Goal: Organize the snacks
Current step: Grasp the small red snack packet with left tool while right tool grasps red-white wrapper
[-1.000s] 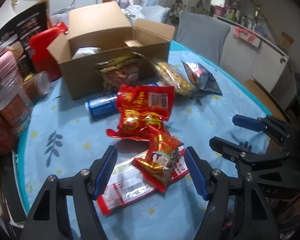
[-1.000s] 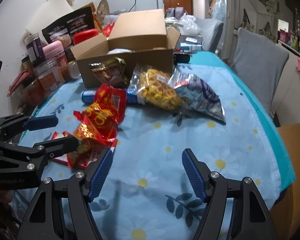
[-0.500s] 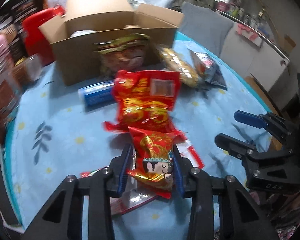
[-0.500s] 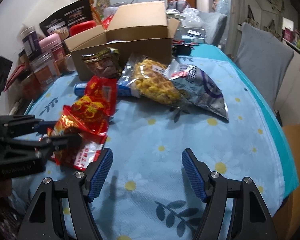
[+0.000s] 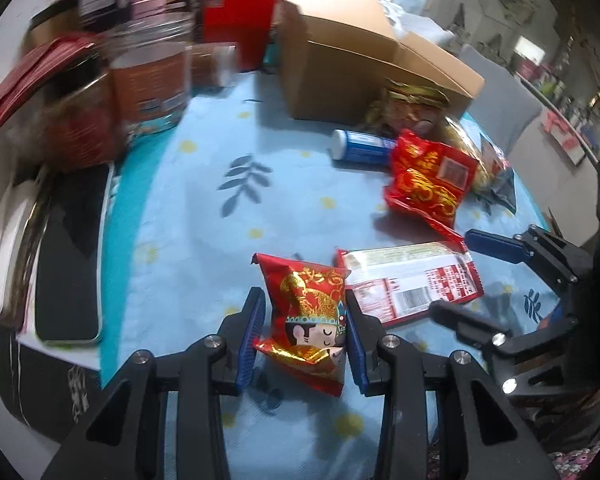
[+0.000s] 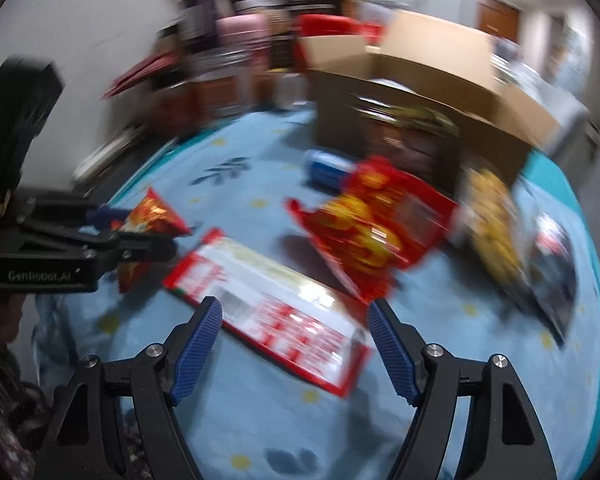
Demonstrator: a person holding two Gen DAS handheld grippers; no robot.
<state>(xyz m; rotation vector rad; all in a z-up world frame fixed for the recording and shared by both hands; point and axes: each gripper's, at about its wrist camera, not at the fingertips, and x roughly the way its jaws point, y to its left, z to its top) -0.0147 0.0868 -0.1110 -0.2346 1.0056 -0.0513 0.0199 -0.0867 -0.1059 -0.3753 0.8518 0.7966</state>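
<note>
The left claw [image 5: 305,334] is clenched on a small crinkly foil packet [image 5: 309,316], red and gold, its ribbed blue pads pressing both sides. Just right of the packet, a flat red-and-white wrapper [image 5: 412,282] lies on the daisy-print cloth surface [image 5: 204,216]. The right claw [image 6: 294,350] hangs released above that wrapper. Beyond the packet stands a cardboard box [image 5: 352,64]. The right view is blurred.

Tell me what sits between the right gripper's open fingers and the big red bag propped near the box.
In the right wrist view, the flat red-and-white packet lies on the tablecloth between the right gripper and the big red bag.
</note>
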